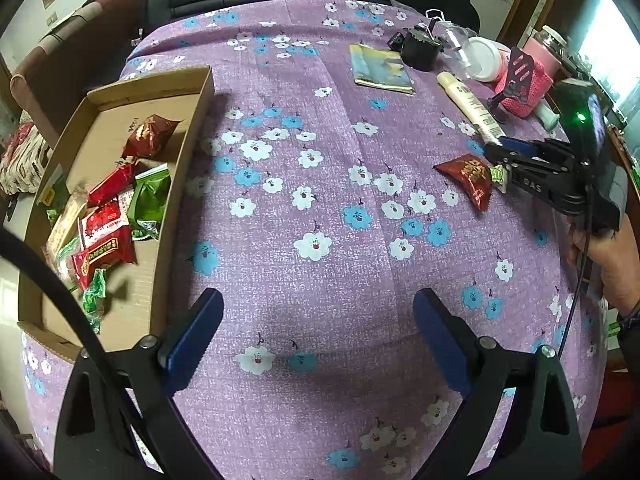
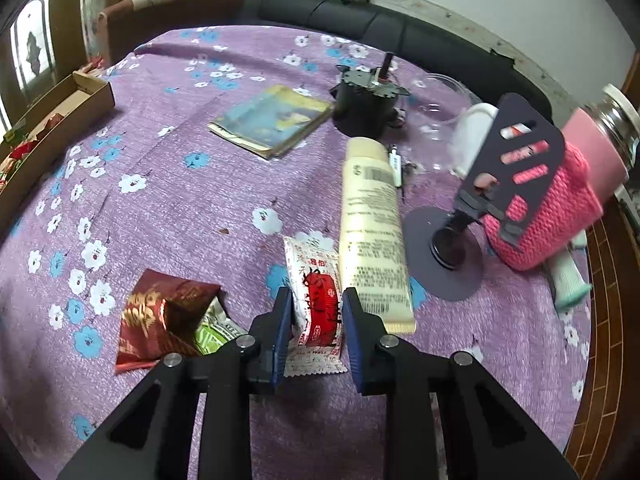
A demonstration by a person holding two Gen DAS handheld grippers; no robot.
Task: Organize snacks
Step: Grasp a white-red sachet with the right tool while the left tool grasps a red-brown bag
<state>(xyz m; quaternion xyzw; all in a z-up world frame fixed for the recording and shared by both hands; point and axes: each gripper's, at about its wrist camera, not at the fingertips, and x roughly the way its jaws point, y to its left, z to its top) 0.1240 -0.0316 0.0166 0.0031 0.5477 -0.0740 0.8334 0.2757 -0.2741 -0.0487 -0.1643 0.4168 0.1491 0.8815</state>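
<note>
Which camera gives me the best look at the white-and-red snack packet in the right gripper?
The right wrist view. The white-and-red snack packet sits front and centre between the right gripper fingers, its print readable. In the left wrist view the right gripper appears far off at the side, and the packet itself cannot be made out.

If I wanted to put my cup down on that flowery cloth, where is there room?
The widest bare stretch of cloth lies between the cardboard box and the dark red snack packet. The far right corner is crowded: booklet, cream tube, pink knitted jar.
</note>
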